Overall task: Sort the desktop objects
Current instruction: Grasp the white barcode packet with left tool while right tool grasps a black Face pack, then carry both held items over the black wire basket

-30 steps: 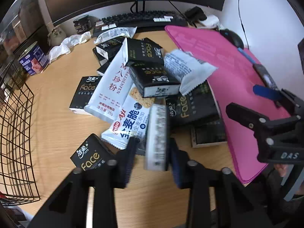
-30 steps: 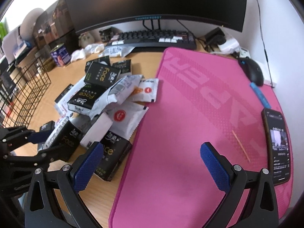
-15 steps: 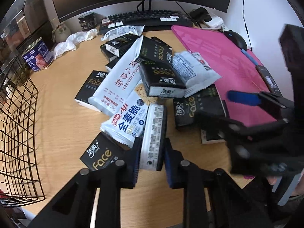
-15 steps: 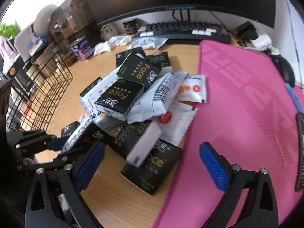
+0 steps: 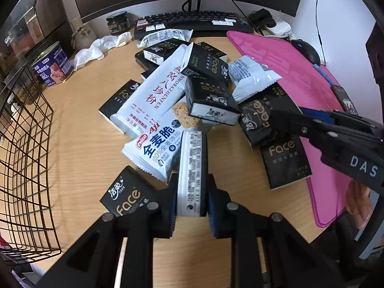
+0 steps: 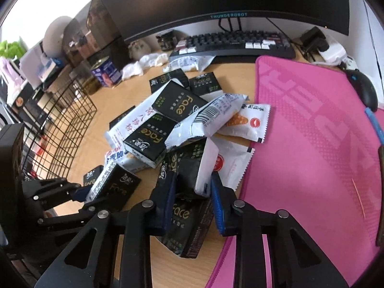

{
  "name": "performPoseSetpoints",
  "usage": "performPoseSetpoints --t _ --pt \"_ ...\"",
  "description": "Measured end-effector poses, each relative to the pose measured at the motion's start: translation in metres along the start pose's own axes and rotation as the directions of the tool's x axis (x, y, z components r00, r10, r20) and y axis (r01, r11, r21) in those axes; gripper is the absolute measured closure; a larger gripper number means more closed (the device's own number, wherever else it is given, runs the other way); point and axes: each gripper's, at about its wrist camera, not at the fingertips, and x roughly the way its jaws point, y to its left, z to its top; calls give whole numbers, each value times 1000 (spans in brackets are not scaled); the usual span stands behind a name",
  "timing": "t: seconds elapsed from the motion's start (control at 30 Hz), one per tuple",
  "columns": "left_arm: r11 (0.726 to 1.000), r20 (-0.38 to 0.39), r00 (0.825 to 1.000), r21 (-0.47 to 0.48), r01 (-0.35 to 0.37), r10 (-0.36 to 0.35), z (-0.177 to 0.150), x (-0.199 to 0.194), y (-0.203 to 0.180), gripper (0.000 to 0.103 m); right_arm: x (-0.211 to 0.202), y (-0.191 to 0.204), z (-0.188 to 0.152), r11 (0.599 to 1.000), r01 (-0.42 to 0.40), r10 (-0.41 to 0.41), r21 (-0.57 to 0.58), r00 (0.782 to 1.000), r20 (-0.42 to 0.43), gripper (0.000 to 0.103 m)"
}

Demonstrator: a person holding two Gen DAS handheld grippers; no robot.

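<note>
A pile of black "Face" tissue packs and white snack packets (image 5: 168, 96) lies on the wooden desk. My left gripper (image 5: 190, 206) is shut on one black Face pack (image 5: 190, 168), held on edge with its white barcode side up; in the right wrist view the left gripper (image 6: 84, 193) and that pack (image 6: 112, 184) sit at the lower left. My right gripper (image 6: 193, 199) is closing its jaws on another black Face pack (image 6: 192, 168), tilted with a white side showing, and both blue pads touch it. From the left wrist view the right gripper (image 5: 285, 120) reaches in from the right.
A black wire basket (image 5: 24, 156) (image 6: 60, 129) stands at the left. A pink mat (image 5: 288, 72) (image 6: 312, 144) covers the right side, with a mouse (image 6: 364, 88) and phone (image 5: 345, 98). At the back are a keyboard (image 6: 235, 45), a can (image 5: 52, 64) and crumpled tissue (image 5: 96, 50).
My right gripper swung left from over the pink mat to the pile and its wide jaws closed around a black pack. My left gripper tightened on its pack and stayed in place.
</note>
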Motion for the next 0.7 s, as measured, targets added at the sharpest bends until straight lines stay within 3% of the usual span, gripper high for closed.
performPoseSetpoints --t 0.2,0.7 --pt "1000 33 999 -2 -15 15 2 -14 0 81 -16 4 -1 1000 16 -16 -24 1000 27 85" --pt "999 95 994 -28 -44 46 5 -38 8 83 -55 15 1 999 25 -20 -47 995 103 86"
